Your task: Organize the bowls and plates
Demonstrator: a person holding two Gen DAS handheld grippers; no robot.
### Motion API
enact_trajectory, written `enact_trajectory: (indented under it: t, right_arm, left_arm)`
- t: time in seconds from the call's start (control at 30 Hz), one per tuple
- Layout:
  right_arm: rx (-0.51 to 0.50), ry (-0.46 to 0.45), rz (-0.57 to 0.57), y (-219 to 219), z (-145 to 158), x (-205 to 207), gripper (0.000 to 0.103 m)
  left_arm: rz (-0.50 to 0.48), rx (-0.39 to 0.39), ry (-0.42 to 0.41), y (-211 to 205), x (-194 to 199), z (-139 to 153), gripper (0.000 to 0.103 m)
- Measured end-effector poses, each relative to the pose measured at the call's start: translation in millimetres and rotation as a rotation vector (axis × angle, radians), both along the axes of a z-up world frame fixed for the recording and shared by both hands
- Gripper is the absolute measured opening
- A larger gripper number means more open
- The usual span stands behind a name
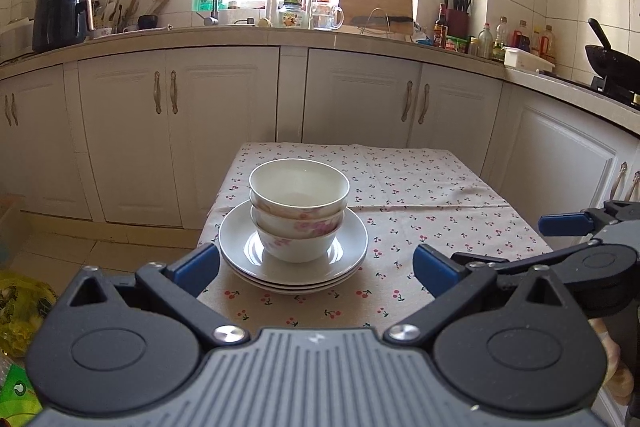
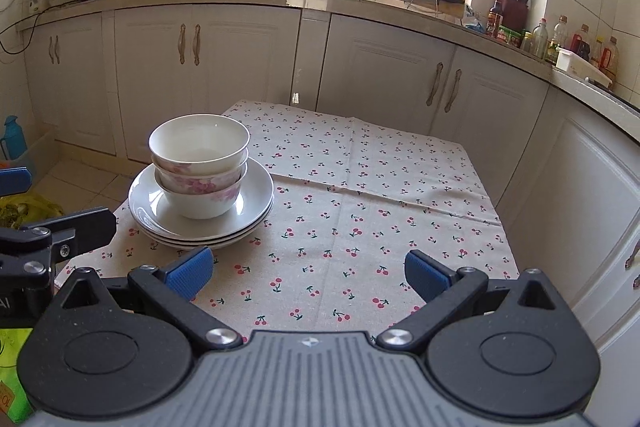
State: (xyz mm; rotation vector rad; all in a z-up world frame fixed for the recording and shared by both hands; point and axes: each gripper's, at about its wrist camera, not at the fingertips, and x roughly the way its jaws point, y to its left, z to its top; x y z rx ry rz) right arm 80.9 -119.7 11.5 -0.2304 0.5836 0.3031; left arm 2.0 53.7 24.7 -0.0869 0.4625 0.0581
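Three white bowls with pink flowers (image 1: pixel 298 211) stand nested on a stack of three white plates (image 1: pixel 352 247) at the left side of the cherry-print table. The same bowls (image 2: pixel 199 167) and plates (image 2: pixel 258 193) show in the right wrist view. My left gripper (image 1: pixel 316 267) is open and empty, just in front of the plates. My right gripper (image 2: pixel 307 273) is open and empty over the cloth, to the right of the stack. The right gripper also shows at the right edge of the left wrist view (image 1: pixel 568 239).
The table with its cherry-print cloth (image 2: pixel 380 195) stands before white kitchen cabinets (image 1: pixel 224 131). The counter (image 1: pixel 360 39) behind carries a faucet, jars, bottles, a cutting board and a black appliance. A wok (image 1: pixel 612 59) sits at far right. Yellow-green bags (image 1: pixel 20 311) lie on the floor at left.
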Motion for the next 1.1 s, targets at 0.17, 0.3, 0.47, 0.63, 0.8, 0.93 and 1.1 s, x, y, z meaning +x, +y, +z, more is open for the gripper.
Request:
enact_trajectory:
  t: [0.17,0.3,0.47,0.63,0.8,0.93,1.1]
  right_arm:
    - [0.012,-0.038,-0.01,-2,3,-5,0.103]
    - [0.014,-0.053,-0.016,-3,5,-7,0.103]
    - [0.016,-0.059,-0.017,-3,5,-9,0.103]
    - [0.015,-0.066,-0.02,-3,6,-11,0.103]
    - [0.015,-0.072,-0.019,-2,7,-12,0.103]
    - [0.016,-0.075,-0.021,-3,8,-13,0.103]
    - [0.015,-0.076,-0.022,-3,8,-13,0.103]
  left_arm:
    - [-0.005,-0.004,-0.02,-2,-3,1,0.102]
    - [-0.004,-0.003,-0.024,-3,-4,1,0.102]
    - [-0.004,-0.002,-0.029,-4,-5,1,0.102]
    - [-0.005,-0.004,-0.032,-4,-7,2,0.102]
    - [-0.004,-0.005,-0.034,-4,-8,3,0.102]
    - [-0.003,-0.005,-0.035,-4,-8,3,0.102]
    - [-0.003,-0.007,-0.033,-4,-8,3,0.102]
